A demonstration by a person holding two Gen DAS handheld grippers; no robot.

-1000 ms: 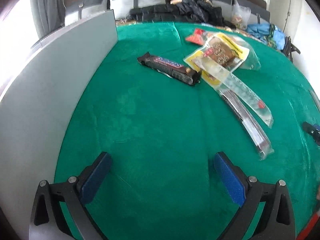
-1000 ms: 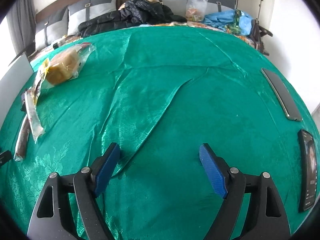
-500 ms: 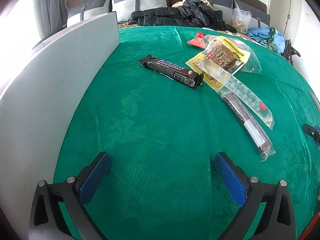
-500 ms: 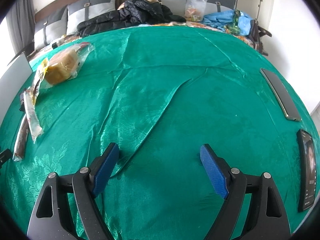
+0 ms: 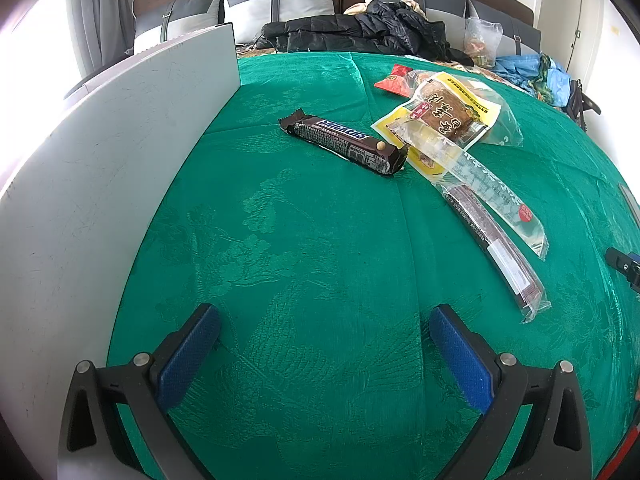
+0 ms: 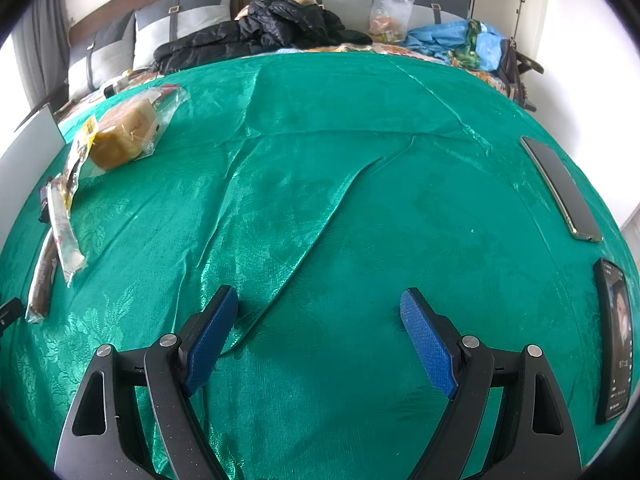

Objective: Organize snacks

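My left gripper (image 5: 324,344) hangs wide open over the green patterned cloth on the table (image 5: 320,260), nothing between its blue pads; my right gripper (image 6: 318,320) is equally open and empty. The dark brown Snickers bar in its shiny wrapper (image 5: 344,146) lies ahead, touching the yellow-printed clear bag of brown cake (image 5: 448,120). I'd take the bar first, across its narrow width, clear of the bag. Compared with a second ago, the left view is tilted up slightly; the snacks haven't moved.
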